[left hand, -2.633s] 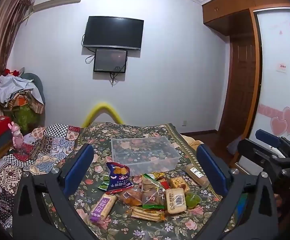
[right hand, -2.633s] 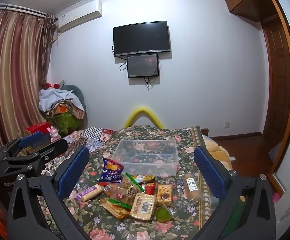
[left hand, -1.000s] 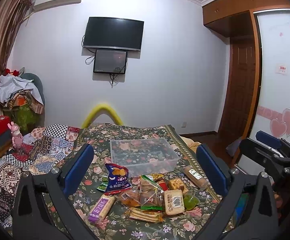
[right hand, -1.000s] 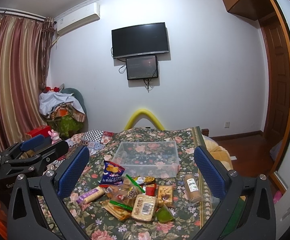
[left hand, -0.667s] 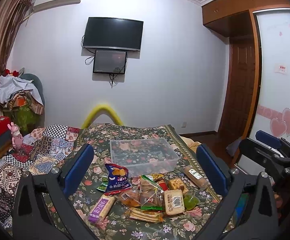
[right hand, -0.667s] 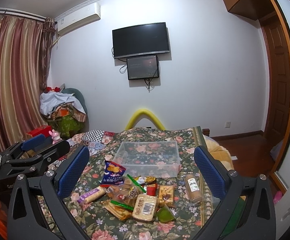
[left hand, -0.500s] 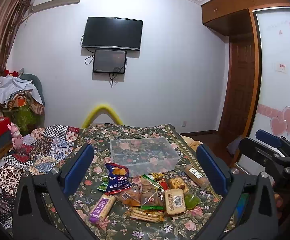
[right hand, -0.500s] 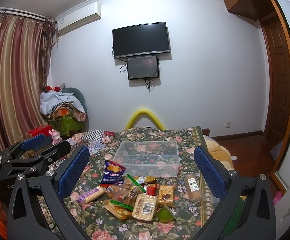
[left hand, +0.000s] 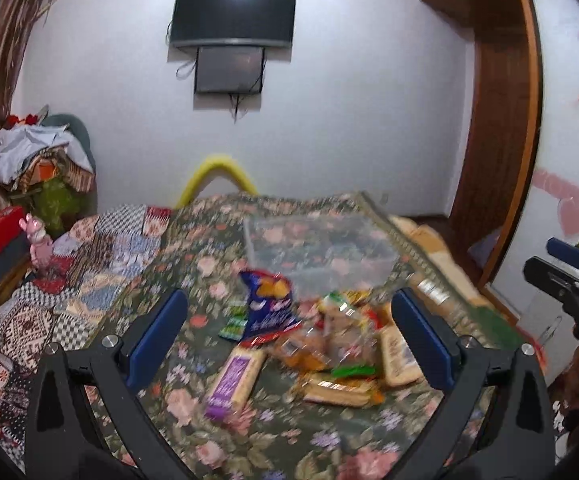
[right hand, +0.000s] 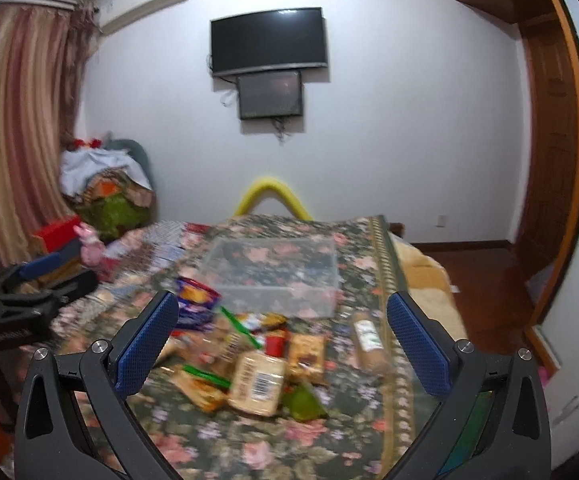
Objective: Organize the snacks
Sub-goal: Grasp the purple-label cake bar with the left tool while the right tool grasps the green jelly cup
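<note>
Both held wide open and empty, left tool (left hand: 289,332) and right tool (right hand: 281,340), poised above the snacks (right hand: 257,364) heaped on the bed (right hand: 249,448), clear bin (right hand: 273,276) waiting at 12 o'clock to receive them.

Left hand-held gripper (left hand: 289,336): blue-padded fingers spread wide, nothing between them, held aloft, tilted downward. Right hand-held gripper (right hand: 281,340): same pose, fingers wide apart, empty; seen at 3 o'clock in the left view.
</note>
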Demonstrator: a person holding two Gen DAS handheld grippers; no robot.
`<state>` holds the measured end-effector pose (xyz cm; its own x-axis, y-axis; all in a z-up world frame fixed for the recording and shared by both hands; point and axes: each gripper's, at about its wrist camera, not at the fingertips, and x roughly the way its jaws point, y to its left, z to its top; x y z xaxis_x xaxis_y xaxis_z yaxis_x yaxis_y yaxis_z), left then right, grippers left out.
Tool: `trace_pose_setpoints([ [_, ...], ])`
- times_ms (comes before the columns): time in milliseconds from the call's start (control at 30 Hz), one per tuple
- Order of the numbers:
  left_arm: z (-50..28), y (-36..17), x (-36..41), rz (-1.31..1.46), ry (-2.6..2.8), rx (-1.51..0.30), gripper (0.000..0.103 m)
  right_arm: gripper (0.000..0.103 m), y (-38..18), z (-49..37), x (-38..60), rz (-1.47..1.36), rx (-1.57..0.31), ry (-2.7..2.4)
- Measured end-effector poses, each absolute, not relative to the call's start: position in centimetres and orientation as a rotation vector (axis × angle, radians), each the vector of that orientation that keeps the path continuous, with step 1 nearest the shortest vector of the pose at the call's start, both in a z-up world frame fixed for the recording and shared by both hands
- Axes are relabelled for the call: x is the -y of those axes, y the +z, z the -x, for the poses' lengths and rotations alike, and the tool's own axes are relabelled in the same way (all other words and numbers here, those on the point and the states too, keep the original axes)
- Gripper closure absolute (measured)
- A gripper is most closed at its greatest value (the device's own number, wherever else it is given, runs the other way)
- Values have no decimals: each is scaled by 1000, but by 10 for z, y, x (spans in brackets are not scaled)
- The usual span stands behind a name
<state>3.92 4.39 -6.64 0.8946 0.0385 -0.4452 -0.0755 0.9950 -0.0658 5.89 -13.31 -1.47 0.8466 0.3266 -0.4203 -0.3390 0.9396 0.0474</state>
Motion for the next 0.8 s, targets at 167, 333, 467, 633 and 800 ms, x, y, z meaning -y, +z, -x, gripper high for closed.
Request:
trace_pose_setpoints([
  [167, -50, -92, -61, 82, 101, -532, 15, 0, -44, -77, 138, 28, -563, 363],
  [333, -67, -124, -80, 118, 88, -645, 25, 7, -70, -92, 138, 39, -665, 349],
  [467, -82, -152, -90, 118, 72, -748, 29, 18, -93, -105, 139, 26, -761, 358],
  [633, -100, -183, -97, 115, 60, -827, 31, 28, -116, -116, 141, 13, -863, 365],
  [800, -118, -204, -101, 120, 40, -871, 32, 33, -130, -126, 142, 2, -930, 365],
])
